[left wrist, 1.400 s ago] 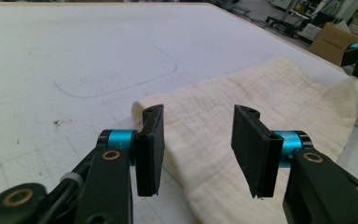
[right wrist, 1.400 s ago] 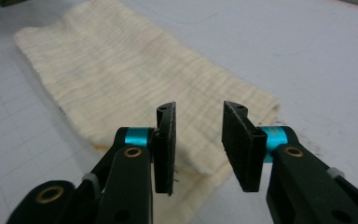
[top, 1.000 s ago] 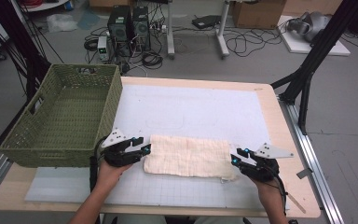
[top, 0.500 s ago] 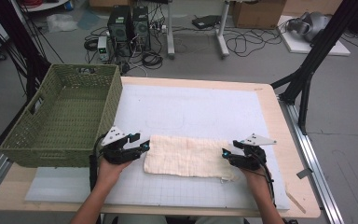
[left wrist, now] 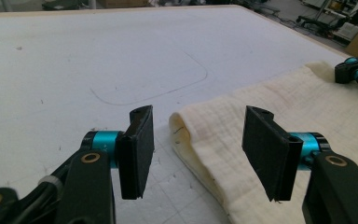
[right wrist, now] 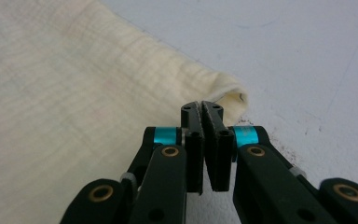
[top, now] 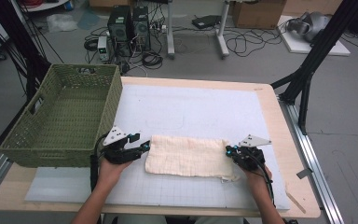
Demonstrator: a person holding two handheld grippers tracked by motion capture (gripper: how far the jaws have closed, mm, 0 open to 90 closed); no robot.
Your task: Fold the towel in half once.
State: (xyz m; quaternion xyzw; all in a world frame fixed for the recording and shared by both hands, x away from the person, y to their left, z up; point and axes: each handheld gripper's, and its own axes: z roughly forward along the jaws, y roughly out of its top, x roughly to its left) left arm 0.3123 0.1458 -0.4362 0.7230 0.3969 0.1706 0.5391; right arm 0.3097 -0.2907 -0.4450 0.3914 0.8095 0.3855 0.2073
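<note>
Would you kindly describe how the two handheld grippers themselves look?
Both the left gripper and right gripper are black, with flat rectangular pads, turquoise collars and brass-coloured pivot rivets. A grey three-cornered plate tops each, and a black cable trails back. The forearms are bare, without sleeves.

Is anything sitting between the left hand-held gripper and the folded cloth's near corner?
Nothing visible does. The left hand-held gripper has its jaws open around the cloth's rounded fold, with just bare white mat beside it.
</note>
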